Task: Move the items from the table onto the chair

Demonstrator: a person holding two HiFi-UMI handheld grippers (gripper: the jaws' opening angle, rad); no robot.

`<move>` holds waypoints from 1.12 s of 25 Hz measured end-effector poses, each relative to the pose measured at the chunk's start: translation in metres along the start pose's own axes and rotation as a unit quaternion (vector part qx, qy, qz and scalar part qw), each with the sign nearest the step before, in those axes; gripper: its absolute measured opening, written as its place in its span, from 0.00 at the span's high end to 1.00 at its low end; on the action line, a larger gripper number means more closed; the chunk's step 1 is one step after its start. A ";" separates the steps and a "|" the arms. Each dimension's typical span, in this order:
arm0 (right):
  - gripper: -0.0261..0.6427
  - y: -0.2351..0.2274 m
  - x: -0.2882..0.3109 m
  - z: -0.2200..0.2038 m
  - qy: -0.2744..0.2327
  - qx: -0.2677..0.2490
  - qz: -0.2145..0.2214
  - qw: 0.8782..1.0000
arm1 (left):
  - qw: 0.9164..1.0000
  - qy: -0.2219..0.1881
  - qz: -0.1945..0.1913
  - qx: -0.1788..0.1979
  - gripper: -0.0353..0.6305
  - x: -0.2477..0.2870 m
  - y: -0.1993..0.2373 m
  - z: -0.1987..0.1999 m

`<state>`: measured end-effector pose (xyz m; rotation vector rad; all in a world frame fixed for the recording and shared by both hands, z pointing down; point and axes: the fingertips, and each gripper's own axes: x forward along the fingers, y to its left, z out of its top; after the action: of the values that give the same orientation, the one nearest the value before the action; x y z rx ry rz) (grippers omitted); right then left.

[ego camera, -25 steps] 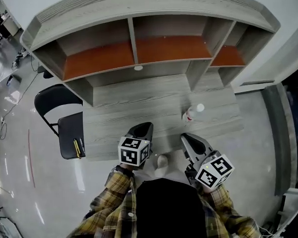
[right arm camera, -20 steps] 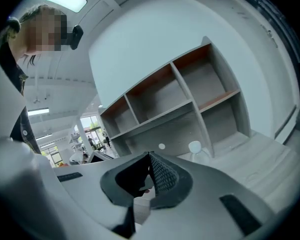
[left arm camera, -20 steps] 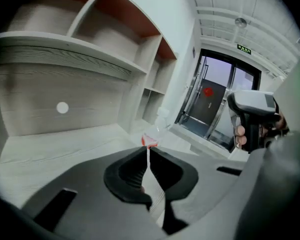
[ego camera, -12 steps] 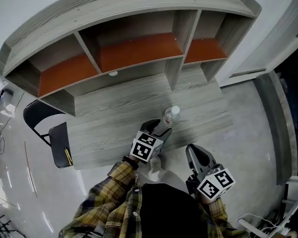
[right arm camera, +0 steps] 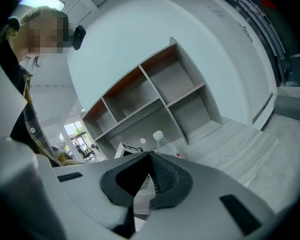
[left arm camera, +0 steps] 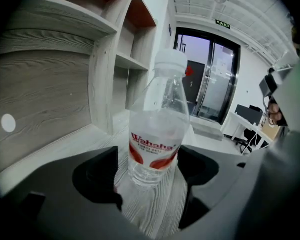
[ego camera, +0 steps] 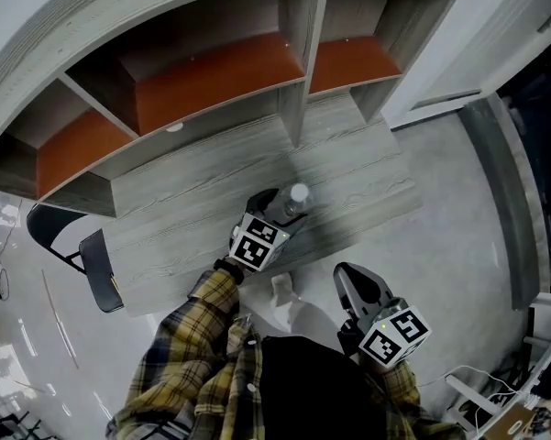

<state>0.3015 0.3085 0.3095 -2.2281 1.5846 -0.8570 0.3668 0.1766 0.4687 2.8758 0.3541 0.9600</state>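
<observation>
**Item 1. Water bottle**: clear plastic, white cap, red-printed label. It stands upright on the table, at the centre of the head view and near the table's front edge. In the left gripper view the bottle fills the middle of the frame.

**Item 2. Left gripper**: released. Its jaws have just been opening and stand wide apart, with the bottle between them. The bottle appears clear of both pads, though the wide-angle lens makes the gaps hard to judge. In its own view the gripper rests low over the tabletop.

**Item 3. Right gripper**: clenched, jaws together, nothing between them. It is held off the table's front edge, at the lower right of the head view.

**Item 4. Chair**: dark, at the lower left of the frame beside the table's left end, well apart from the bottle.

**Item 5. Shelf unit**: grey wood with orange-backed compartments, along the table's far side.

**Item 6. Plaid sleeve**: on the arm carrying the left gripper.
</observation>
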 end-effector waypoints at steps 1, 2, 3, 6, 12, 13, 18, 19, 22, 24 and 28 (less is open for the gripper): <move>0.93 -0.001 0.000 -0.001 0.001 0.002 -0.001 1.000 | 1.000 0.001 -0.003 0.005 0.40 0.002 0.000 0.000; 0.93 -0.003 0.001 -0.001 0.002 0.003 -0.002 1.000 | 1.000 0.001 -0.006 0.008 0.40 0.003 -0.001 0.001; 0.93 -0.004 0.001 -0.001 0.002 0.004 -0.003 1.000 | 1.000 -0.002 -0.008 0.011 0.40 0.003 -0.003 0.002; 0.93 -0.006 0.003 0.000 0.002 0.005 -0.004 1.000 | 1.000 -0.017 -0.012 0.019 0.41 0.003 -0.007 0.010; 0.93 -0.003 0.009 0.004 0.002 0.000 0.004 1.000 | 1.000 0.002 -0.005 0.011 0.50 0.000 -0.007 0.008; 0.93 -0.002 0.010 0.004 0.003 -0.002 0.006 1.000 | 1.000 0.004 -0.004 0.007 0.50 -0.002 -0.006 0.007; 0.93 0.008 0.018 0.003 0.012 -0.008 0.023 1.000 | 1.000 0.004 0.013 -0.017 0.50 -0.024 0.005 -0.001; 0.93 0.011 0.020 0.002 0.015 -0.010 0.028 0.999 | 1.000 0.000 0.019 -0.024 0.50 -0.032 0.009 -0.002; 0.93 0.023 0.032 -0.001 0.029 -0.018 0.049 0.998 | 0.998 -0.017 0.047 -0.049 0.50 -0.060 0.025 -0.007; 0.93 0.035 0.043 -0.005 0.042 -0.026 0.070 0.996 | 0.995 -0.028 0.075 -0.067 0.50 -0.084 0.038 -0.013; 0.93 0.070 0.067 -0.019 0.068 -0.044 0.121 0.989 | 0.986 -0.048 0.130 -0.097 0.50 -0.136 0.064 -0.030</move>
<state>0.2516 0.2227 0.3069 -2.0144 1.9434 -0.8995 0.2552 0.0809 0.4236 2.8182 -0.1211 0.8321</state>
